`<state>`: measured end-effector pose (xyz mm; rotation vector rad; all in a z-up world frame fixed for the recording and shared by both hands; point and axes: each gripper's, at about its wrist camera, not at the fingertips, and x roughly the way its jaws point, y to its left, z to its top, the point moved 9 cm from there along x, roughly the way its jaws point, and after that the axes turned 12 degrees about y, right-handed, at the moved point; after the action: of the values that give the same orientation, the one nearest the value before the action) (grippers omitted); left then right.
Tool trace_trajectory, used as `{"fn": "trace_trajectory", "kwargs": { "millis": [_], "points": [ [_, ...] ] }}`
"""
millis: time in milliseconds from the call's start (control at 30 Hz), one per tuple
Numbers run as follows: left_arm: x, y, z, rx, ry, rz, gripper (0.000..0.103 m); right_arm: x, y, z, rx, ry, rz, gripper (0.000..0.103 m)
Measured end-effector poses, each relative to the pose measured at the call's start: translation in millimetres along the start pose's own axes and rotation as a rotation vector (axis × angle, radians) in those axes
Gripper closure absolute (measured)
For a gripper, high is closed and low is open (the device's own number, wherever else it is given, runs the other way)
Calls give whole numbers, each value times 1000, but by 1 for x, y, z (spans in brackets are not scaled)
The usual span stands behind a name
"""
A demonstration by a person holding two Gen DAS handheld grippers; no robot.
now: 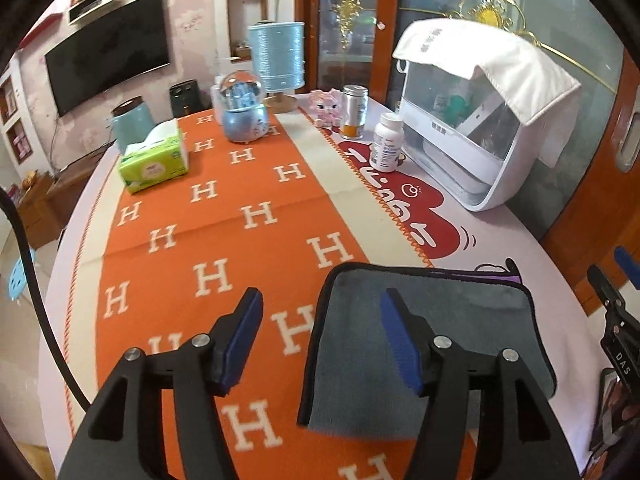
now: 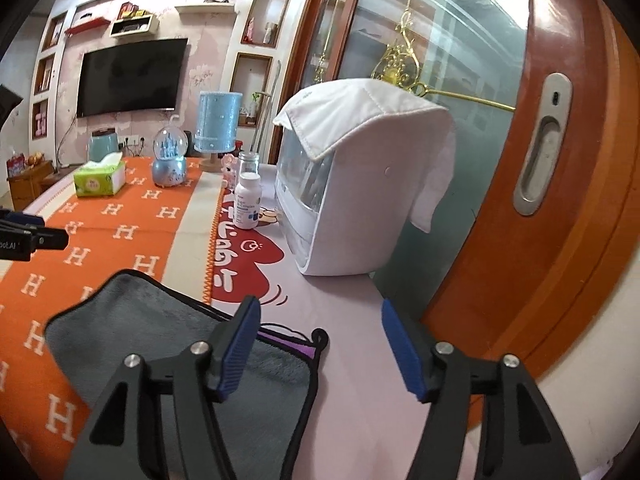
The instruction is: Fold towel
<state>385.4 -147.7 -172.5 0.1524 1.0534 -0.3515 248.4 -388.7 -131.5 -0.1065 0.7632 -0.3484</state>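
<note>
A grey towel [image 1: 448,332] with a black hem lies folded flat on the table, partly on the orange runner. A purple layer shows at its far edge. My left gripper [image 1: 322,304] is open and empty above the towel's left edge, with its right finger [image 1: 396,332] over the towel. The towel also shows in the right wrist view [image 2: 152,328]. My right gripper [image 2: 318,314] is open and empty above the towel's right edge, near its hanging loop [image 2: 320,336]. The left gripper's tip [image 2: 36,236] shows at the left of the right wrist view.
An orange runner [image 1: 224,216] with white H letters covers the table. At the back stand a tissue box [image 1: 154,160], a snow globe [image 1: 244,108], a blue lamp [image 1: 276,60], a can [image 1: 354,112], a pill bottle [image 1: 386,142] and a white appliance [image 1: 472,132] draped with a white cloth. A wooden door [image 2: 560,160] is close on the right.
</note>
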Motion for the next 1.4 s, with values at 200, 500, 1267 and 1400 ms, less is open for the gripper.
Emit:
{"fn": "trace_trajectory", "kwargs": {
  "millis": [200, 500, 1267, 1400],
  "points": [
    [-42, 17, -30, -45, -2, 32, 30, -35, 7, -11, 51, 27, 69, 33],
    [-108, 40, -96, -96, -9, 14, 17, -100, 21, -41, 113, 32, 108, 20],
    [-201, 83, -251, -211, 82, 16, 2, -202, 76, -120, 155, 247, 270, 0],
    [-225, 81, -252, -249, 44, 9, 2, -210, 84, -124, 160, 323, 341, 0]
  ]
}}
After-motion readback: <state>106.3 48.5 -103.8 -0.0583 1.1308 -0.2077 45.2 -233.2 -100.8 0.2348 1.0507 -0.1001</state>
